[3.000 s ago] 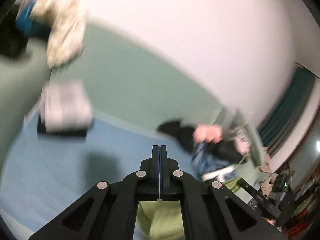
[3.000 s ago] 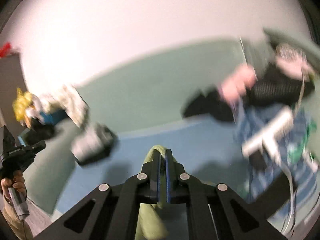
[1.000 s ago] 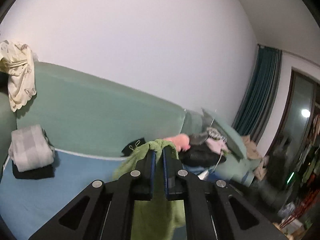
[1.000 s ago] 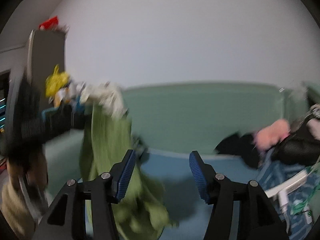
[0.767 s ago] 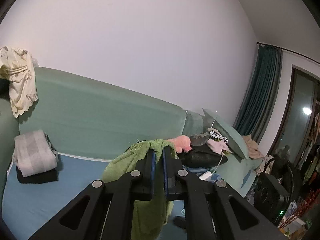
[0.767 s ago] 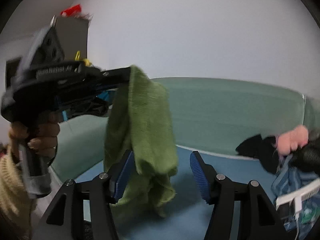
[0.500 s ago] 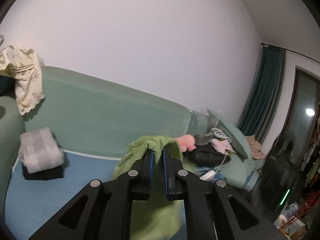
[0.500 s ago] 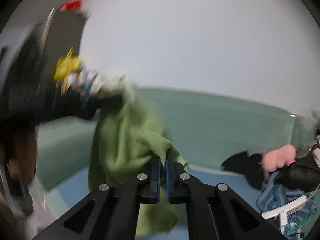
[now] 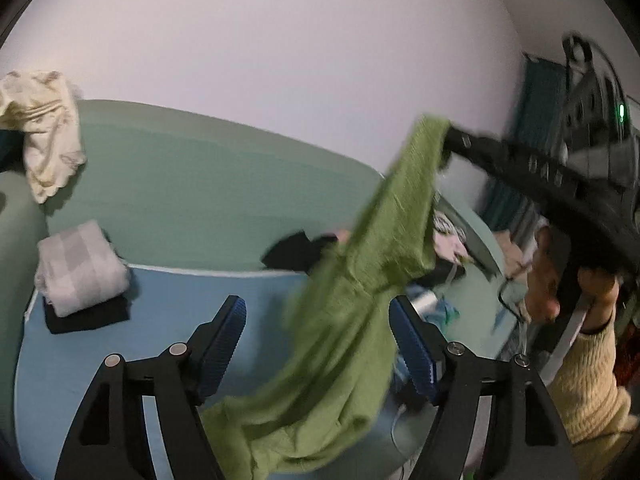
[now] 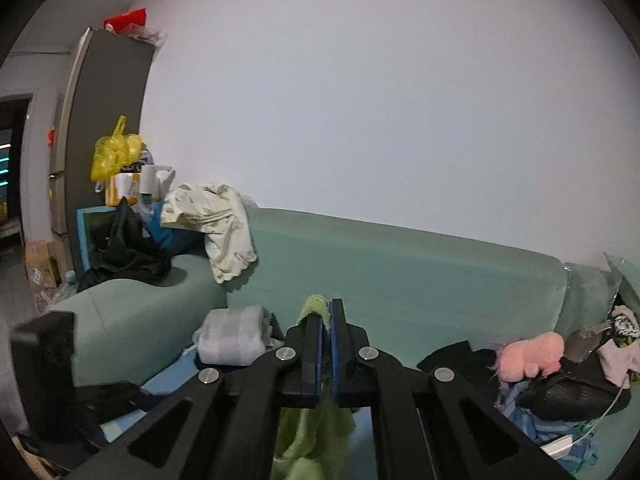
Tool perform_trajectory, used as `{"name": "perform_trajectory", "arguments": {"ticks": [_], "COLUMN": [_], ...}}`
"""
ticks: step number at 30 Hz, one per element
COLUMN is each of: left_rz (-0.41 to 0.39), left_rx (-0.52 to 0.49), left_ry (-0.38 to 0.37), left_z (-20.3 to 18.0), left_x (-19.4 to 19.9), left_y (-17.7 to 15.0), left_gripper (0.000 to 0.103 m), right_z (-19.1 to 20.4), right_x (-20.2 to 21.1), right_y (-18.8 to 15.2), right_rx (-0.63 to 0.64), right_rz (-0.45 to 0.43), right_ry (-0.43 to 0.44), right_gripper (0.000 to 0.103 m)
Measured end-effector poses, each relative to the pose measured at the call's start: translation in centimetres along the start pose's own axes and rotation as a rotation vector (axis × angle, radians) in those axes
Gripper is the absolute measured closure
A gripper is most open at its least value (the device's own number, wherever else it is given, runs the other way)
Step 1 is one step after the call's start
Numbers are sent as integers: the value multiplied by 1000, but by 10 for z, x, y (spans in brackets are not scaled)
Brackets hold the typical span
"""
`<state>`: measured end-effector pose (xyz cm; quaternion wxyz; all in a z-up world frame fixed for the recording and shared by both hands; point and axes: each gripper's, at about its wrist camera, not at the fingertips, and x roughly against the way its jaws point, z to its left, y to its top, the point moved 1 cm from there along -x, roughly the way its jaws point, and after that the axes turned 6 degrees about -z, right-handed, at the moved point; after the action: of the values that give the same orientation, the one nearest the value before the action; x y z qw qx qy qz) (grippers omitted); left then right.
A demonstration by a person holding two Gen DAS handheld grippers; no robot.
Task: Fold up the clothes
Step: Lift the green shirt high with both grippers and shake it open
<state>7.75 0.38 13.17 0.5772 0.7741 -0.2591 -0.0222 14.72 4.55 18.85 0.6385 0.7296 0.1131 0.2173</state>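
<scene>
While the green cloth (image 9: 360, 320) hangs unfolded over the sofa (image 9: 200, 200), right gripper (image 10: 325, 322) fingers pinch its top edge at 1 o'clock; left gripper (image 9: 318, 340) fingers spread wide, empty. One folded pile (image 9: 80, 268) sits at 9 o'clock; a heap (image 10: 560, 364) awaits.

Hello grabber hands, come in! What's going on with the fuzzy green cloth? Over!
Left gripper open, empty. Right gripper shut on fuzzy green cloth, cloth hanging above the blue sofa seat. Folded grey checked stack at far end, apart.
</scene>
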Motion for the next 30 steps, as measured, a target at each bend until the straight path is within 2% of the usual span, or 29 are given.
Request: {"name": "perform_trajectory", "arguments": {"ticks": [3,6,7,9,11,14,16,19,20,23,24,25,26,27,30], "left_rz": [73,174,199,221,240,254,254,267,266,244,257,277,293,291,232], "left_rx": [-30,6,49,211,375,595,677,656,639,605,604,597,600,616,654], "left_ry": [8,25,31,43,52,42,33,20,36,168,172,172,178,187,247], "left_z": [-7,-4,0,14,27,36,31,14,11,12,14,17,22,29,62], "left_x": [-17,-35,-38,-40,-42,-48,-55,-76,-83,-103,-110,-119,-124,-123,-98], "left_y": [-15,-46,-60,-98,-136,-183,-200,-197,-196,-196,-198,-201,-203,-203,-188], "left_gripper": [28,29,30,35,45,50,50,50,50,51,58,89,93,93,94], "right_z": [8,8,7,5,3,-1,-3,-4,-4,-5,-6,-6,-6,-8,-20], "right_x": [-4,-4,-4,-5,-7,-15,-20,-23,-23,-24,-24,-24,-25,-24,-21], "right_y": [-2,-1,-1,-1,-2,-5,-8,-9,-9,-8,-7,-7,-6,-7,-8], "right_rx": [16,18,18,18,13,-7,-30,-46,-47,-52,-53,-55,-56,-55,-60], "right_rz": [-7,-17,-22,-26,-24,-5,11,22,24,29,31,32,34,40,51], "right_ry": [-3,-20,-26,-35,-48,-70,-78,-85,-88,-98,-101,-105,-108,-120,-162], "right_gripper": [100,100,100,100,100,100,100,100,100,100,100,100,100,100,100]}}
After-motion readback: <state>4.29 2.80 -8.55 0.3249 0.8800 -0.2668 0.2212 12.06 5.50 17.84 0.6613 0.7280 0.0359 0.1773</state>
